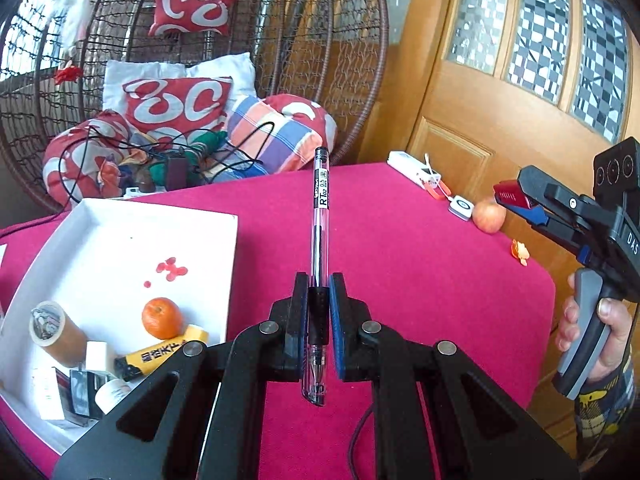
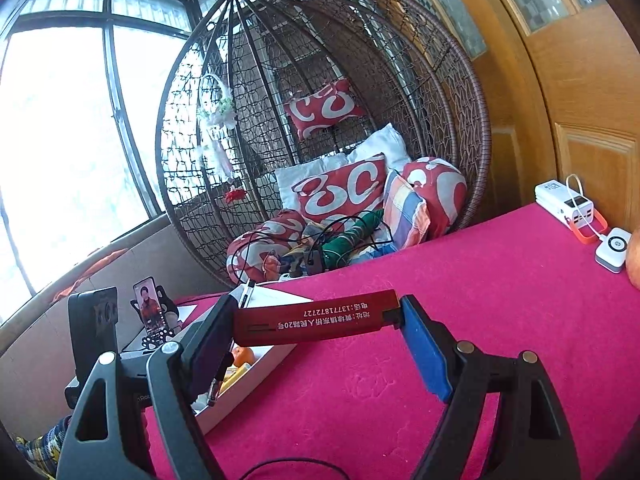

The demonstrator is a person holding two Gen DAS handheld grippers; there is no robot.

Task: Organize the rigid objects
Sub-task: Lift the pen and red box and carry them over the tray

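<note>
Left wrist view: left gripper [image 1: 319, 320] has its jaws pinched tight on a clear ballpoint pen [image 1: 320, 216], gripped at the black rubber sleeve. Pen runs along the jaw line, tip toward the camera, cap end pointing away, lifted clear of the magenta worktop [image 1: 400, 280]. To the left, a white tray [image 1: 120, 240] sits on the worktop; it holds a mandarin [image 1: 161, 317], a yellow glue stick [image 1: 160, 354], a tape roll [image 1: 48, 322] and small boxes bunched at its near corner. To the right, a hand [image 1: 600, 328] grips the handle of the right gripper [image 1: 520, 200]. Farther back along the right edge: an apple [image 1: 489, 216], a small white square device [image 1: 461, 206], a white power bank [image 1: 416, 170]. Beyond the worktop, a wicker hanging chair [image 1: 340, 60] with red-and-white cushions.

Right wrist view: right gripper jaws stand wide, clamping a flat dark-red box [image 2: 316, 317] end to end, printed side up, held above the worktop and the tray's far corner. A phone on a stand [image 2: 149, 308] is visible at left, behind the left gripper.
</note>
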